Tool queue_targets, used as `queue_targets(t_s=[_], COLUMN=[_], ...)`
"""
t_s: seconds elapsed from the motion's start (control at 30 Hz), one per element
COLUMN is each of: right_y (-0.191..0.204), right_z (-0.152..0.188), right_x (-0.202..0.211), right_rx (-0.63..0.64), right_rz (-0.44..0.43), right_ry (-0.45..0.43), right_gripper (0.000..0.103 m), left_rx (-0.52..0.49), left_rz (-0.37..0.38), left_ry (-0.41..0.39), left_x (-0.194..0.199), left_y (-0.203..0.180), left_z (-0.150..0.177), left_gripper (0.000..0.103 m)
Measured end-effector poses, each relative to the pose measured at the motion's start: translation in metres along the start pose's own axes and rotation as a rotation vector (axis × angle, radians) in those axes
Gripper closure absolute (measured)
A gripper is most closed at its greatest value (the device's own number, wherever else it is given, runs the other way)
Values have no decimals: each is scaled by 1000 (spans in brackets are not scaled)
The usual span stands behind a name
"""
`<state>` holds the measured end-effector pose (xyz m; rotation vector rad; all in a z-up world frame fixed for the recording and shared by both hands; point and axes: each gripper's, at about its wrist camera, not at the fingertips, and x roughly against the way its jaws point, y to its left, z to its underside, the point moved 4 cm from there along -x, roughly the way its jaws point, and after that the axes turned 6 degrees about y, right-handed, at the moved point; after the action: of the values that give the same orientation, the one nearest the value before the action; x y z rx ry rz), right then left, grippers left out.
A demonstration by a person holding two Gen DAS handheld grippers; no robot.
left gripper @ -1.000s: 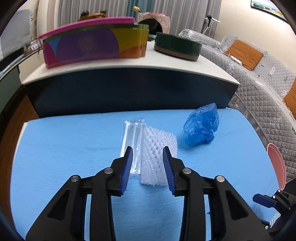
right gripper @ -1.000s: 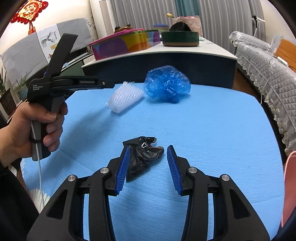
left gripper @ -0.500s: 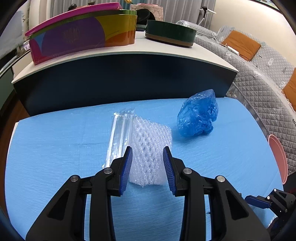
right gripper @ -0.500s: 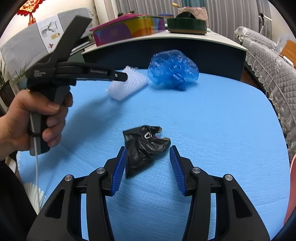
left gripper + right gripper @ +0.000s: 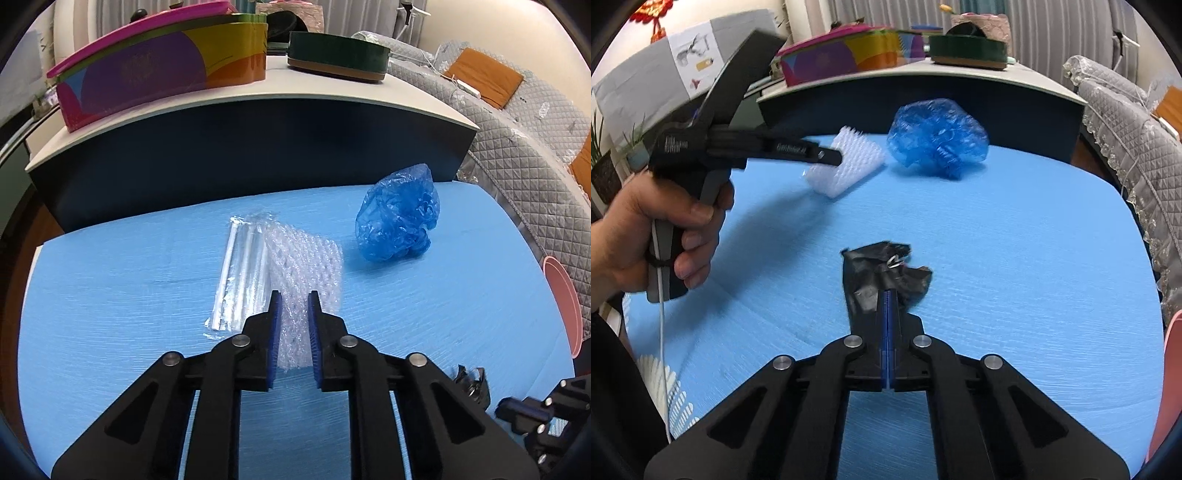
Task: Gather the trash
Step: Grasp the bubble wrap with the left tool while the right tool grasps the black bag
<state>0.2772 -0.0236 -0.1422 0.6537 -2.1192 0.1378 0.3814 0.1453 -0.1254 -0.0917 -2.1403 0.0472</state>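
On the blue table, my left gripper (image 5: 294,299) is closed on the near end of a white bubble-wrap piece (image 5: 306,266), which also shows in the right wrist view (image 5: 849,166). A clear plastic sleeve (image 5: 240,280) lies just left of it. A crumpled blue plastic bag (image 5: 399,221) sits to the right, seen from the right wrist too (image 5: 938,136). My right gripper (image 5: 888,295) is shut on a crumpled black plastic bag (image 5: 875,269) resting on the table.
A dark cabinet (image 5: 240,147) stands behind the table with a colourful box (image 5: 159,74) and a green round tin (image 5: 336,55) on top. A pink bin rim (image 5: 561,299) is at the table's right edge. A grey quilted sofa (image 5: 535,129) is at right.
Both grippers moved forward and closed: the left one onto the bubble wrap, the right one onto the black bag.
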Motion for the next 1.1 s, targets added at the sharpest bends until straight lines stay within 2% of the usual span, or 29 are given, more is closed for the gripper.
queue_targets(t_s=[0.2, 0.27, 0.3, 0.33, 0.37, 0.6, 0.73, 0.83, 0.93, 1.1], right_y=[-11, -9, -9, -8, -8, -1, 2, 8, 12, 6], right_z=[-3, -3, -4, -4, -4, -5, -2, -1, 0, 1], right_x=[12, 14, 14, 12, 11, -11, -26, -25, -19, -2], right_rx=[-36, -36, -38, -40, -43, -31, -26, 3, 39, 31], right_rz=[-13, -24, -24, -27, -29, -2, 4, 7, 32, 56], right_ry=[-25, -36, -36, -32, -36, 7, 51, 56, 42, 6], right_gripper=[102, 97, 90, 67, 50, 50, 50, 68, 72, 73], left_rx=[9, 7, 8, 9, 12, 94, 108, 105, 102, 80], left_rz=[-8, -12, -16, -22, -30, -22, -15, -17, -22, -43], left_ry=[-43, -60, -70, -76, -83, -145, -161, -166, -175, -193], left_x=[21, 30, 36, 41, 46, 84, 91, 92, 95, 102], left_y=[0, 1, 2, 3, 6, 31, 35, 32, 28, 19], left_z=[-2, -1, 0, 1, 1, 3, 3, 4, 6, 8], left_gripper=[91, 91, 91, 91, 91, 91, 91, 91, 91, 91])
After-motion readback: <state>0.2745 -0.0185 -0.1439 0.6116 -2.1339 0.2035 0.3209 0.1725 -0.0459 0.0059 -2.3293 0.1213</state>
